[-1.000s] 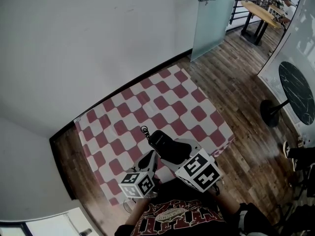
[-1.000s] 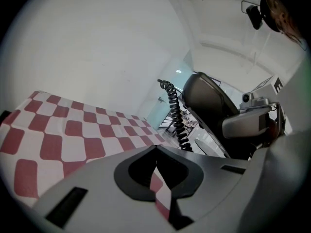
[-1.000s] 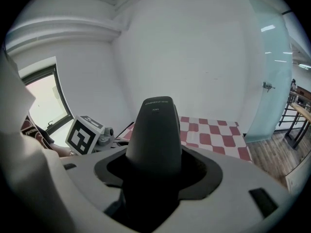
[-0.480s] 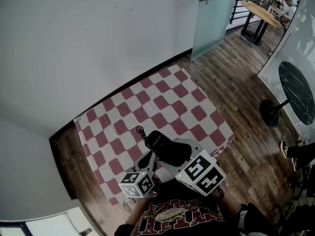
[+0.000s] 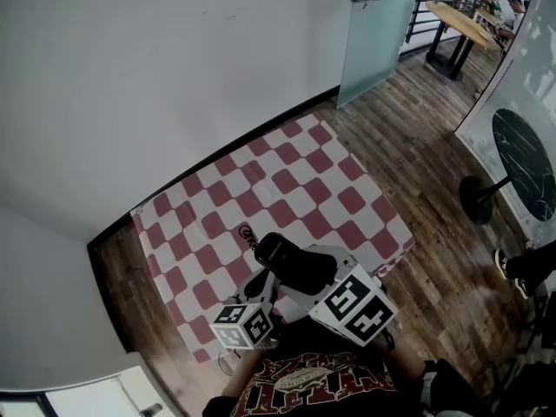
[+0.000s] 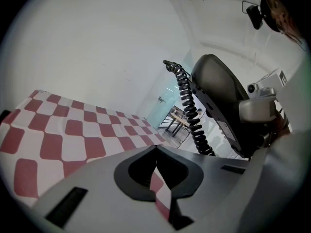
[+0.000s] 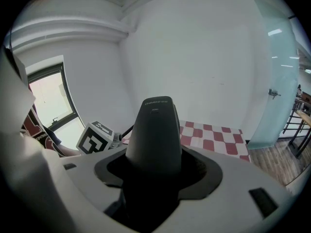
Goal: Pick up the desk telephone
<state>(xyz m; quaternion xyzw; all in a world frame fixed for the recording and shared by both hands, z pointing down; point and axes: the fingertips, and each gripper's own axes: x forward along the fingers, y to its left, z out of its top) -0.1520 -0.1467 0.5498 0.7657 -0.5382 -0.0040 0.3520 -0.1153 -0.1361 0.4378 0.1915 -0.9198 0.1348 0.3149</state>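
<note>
Two hand-held grippers sit nearest the onlooker, just above the person's patterned shirt (image 5: 304,382), each topped by a cube of black-and-white square markers. The left gripper (image 6: 158,171) has its pale grey moulded jaws drawn together on nothing; only a thin slit remains, through which a strip of red-and-white cloth shows. The right gripper (image 7: 155,176) has its jaws clamped on the desk telephone (image 5: 294,263), a matt black plastic body with a rounded, tapering top and small print near its upper edge. The telephone is held clear of the surface, over the near edge of the checked cloth (image 5: 287,181), with the left gripper just beside it. A black coiled cord (image 6: 190,111) runs from the telephone's underside and partly crosses the view behind it. The cloth, in soft red and white squares, lies flat on the wooden floor (image 5: 417,146) of dark, glossy planks. Beyond it rises a plain white wall (image 5: 174,59), then a frosted glass door (image 5: 373,33) with a metal handle. Farther right stands a round dark table (image 5: 526,163) on a pedestal foot.
</note>
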